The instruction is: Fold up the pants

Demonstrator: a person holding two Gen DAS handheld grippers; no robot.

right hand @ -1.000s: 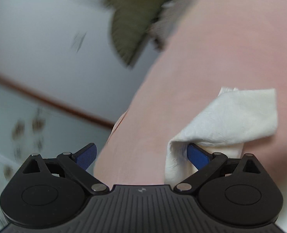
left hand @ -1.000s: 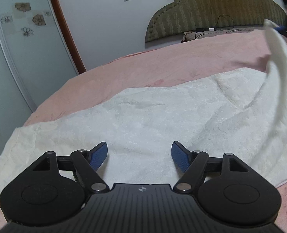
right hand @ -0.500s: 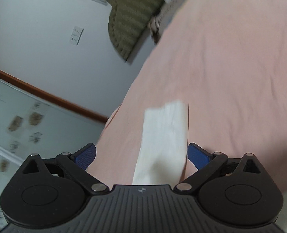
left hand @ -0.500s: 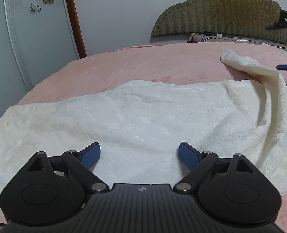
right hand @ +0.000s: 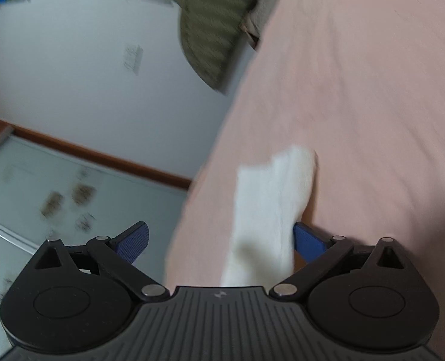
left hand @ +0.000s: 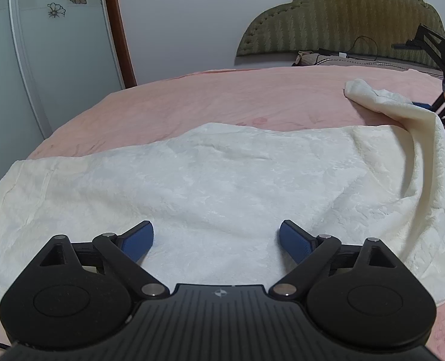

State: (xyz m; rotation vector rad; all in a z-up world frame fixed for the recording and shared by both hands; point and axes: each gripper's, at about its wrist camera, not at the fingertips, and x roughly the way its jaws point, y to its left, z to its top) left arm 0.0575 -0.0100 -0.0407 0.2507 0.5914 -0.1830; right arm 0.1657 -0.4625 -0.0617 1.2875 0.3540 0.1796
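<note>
Pants (left hand: 222, 186) look soft, light, limp, likely to drape and slip; best gripped at hem corner (right hand: 270, 210); left gripper (left hand: 216, 237) spread wide, empty; right gripper (right hand: 219, 237) spread wide, cloth lying loose between fingers.

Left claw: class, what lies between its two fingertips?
Only the white pants, spread on the pink bed, show between the open left claw tips, in the left wrist view.

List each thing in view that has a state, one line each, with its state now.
left gripper: open, holding nothing, above the pants.
right gripper: open, a strip of the pants lying loose between its fingers.
pants: spread flat on the bed, unfolded, one end raised at the right.
bed: covered in pink, pants on it.
</note>
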